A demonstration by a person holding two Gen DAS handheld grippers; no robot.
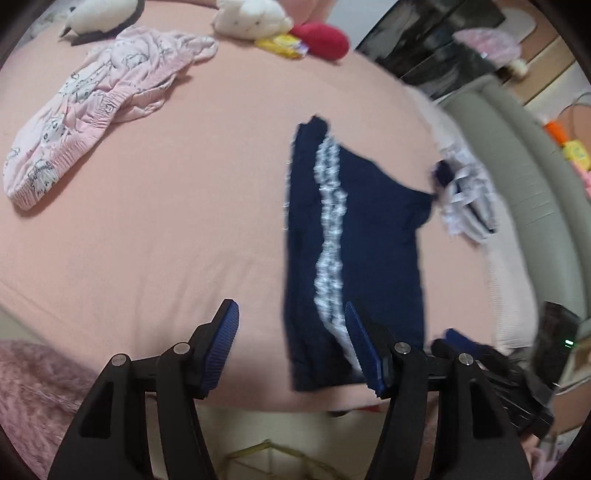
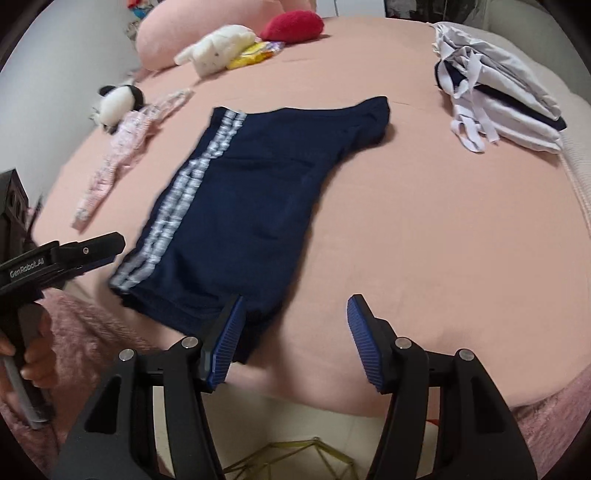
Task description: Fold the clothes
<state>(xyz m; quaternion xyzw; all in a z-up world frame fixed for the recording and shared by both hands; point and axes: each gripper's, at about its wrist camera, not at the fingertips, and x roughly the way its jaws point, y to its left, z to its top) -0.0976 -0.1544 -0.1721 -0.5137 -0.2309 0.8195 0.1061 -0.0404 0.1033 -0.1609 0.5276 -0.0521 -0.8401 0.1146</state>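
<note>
Both tongs, left (image 1: 291, 343) and right (image 2: 295, 334), wide open, empty, over navy shorts (image 2: 236, 192) on pink bed (image 2: 424, 229)

I was working in a home bedroom: a bed (image 2: 424, 229) with a pink sheet, plush toys (image 2: 218, 50) by a pink pillow (image 2: 177, 35), and folded laundry (image 2: 498, 99) stacked on it.

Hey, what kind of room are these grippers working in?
Most likely a bedroom: the navy shorts lie on a bed with a pink sheet, a pink pillow and plush toys at its far end.
</note>
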